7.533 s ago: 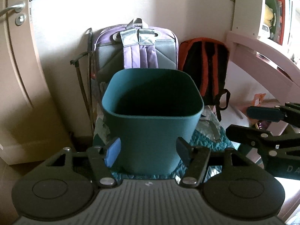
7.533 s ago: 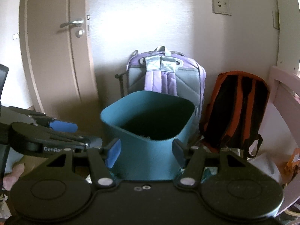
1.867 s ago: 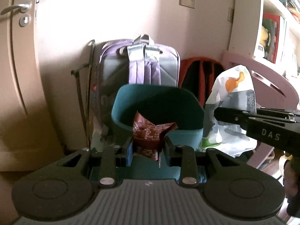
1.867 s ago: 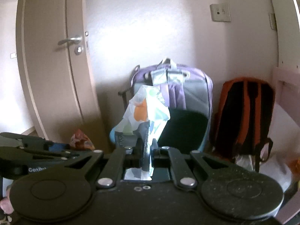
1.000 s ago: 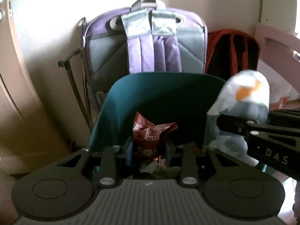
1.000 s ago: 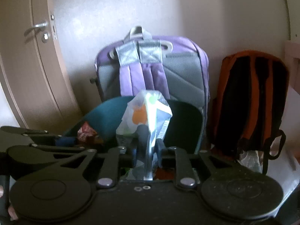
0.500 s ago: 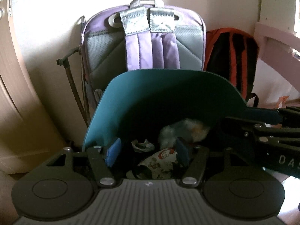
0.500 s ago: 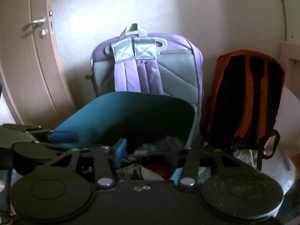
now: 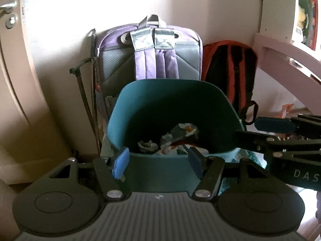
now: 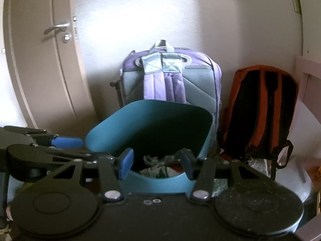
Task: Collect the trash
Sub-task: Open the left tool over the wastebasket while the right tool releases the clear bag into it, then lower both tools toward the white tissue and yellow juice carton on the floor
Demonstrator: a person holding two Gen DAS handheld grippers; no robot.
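Note:
A teal trash bin (image 9: 160, 104) stands on the floor in front of two backpacks. Crumpled wrappers and a plastic bag (image 9: 178, 134) lie inside it, also seen in the right wrist view as a heap of trash (image 10: 160, 165). My left gripper (image 9: 157, 163) hovers over the bin's near rim, open, with nothing between its blue pads (image 9: 120, 163). My right gripper (image 10: 157, 165) hangs over the near rim too; its jaws are opening and hold nothing. Each gripper shows in the other's view: the right gripper (image 9: 280, 134) on the right, the left gripper (image 10: 60, 143) on the left.
A purple and grey backpack (image 9: 154, 60) leans on the wall behind the bin, with an orange and black backpack (image 9: 230, 70) to its right. A door (image 10: 40, 70) is at the left and a pink shelf unit (image 9: 280, 46) at the right. Thin black poles (image 9: 88, 100) lean left of the bin.
Both grippers opened and let go of their trash: the brown wrapper and the plastic bag now lie in the bin. Both grippers have drawn back and risen from the bin.

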